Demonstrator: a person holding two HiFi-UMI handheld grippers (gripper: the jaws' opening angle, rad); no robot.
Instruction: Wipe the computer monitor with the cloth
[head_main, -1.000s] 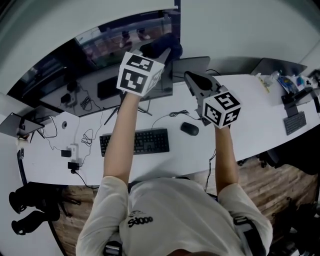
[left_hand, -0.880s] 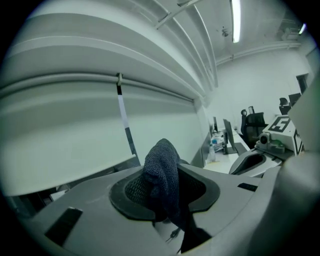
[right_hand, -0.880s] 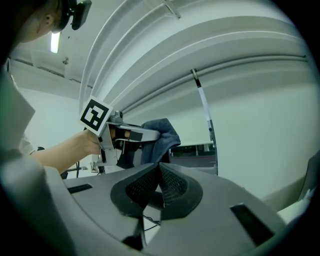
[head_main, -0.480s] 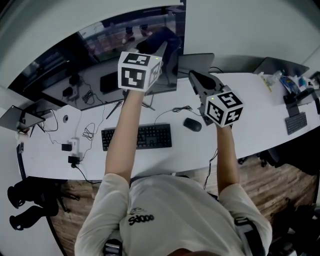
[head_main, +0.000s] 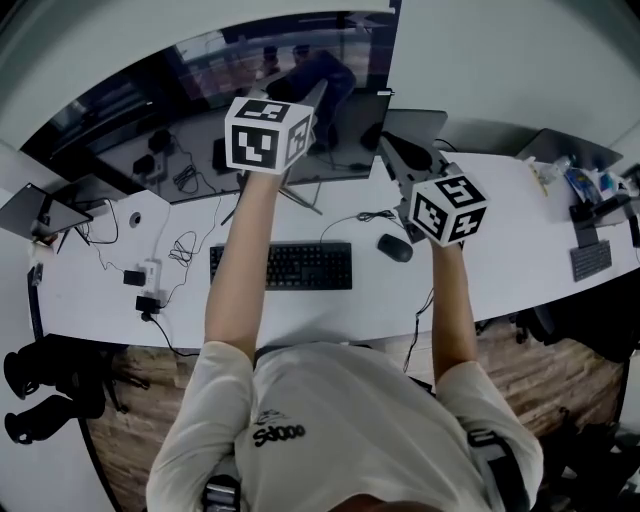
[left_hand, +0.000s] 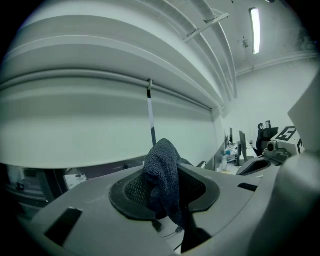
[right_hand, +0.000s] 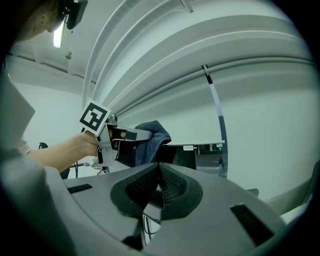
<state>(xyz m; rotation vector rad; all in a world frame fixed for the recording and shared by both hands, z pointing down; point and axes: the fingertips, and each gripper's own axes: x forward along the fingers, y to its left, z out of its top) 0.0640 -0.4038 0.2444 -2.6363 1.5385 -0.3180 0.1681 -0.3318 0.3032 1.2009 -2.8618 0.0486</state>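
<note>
A wide dark monitor (head_main: 180, 110) stands at the back of the white desk (head_main: 480, 270). My left gripper (head_main: 318, 100) is raised in front of its upper right part, shut on a dark blue cloth (head_main: 325, 72). The cloth lies against or just off the screen; contact cannot be told. In the left gripper view the cloth (left_hand: 162, 172) hangs bunched between the closed jaws of the left gripper (left_hand: 165, 195). My right gripper (head_main: 390, 148) is held up right of the monitor's edge, shut and empty. The right gripper view shows the right gripper (right_hand: 157, 175), the cloth (right_hand: 152, 137) and the monitor (right_hand: 182, 157).
A black keyboard (head_main: 282, 266) and a mouse (head_main: 395, 247) lie on the desk below the monitor. Cables and a power adapter (head_main: 148, 275) sit at the left, beside a laptop (head_main: 35, 215). A second small keyboard (head_main: 590, 258) and bottles (head_main: 585, 185) are at far right.
The left gripper with the cloth has slid a little leftward across the screen, away from its right edge. The head camera has shifted; the right gripper has barely moved.
</note>
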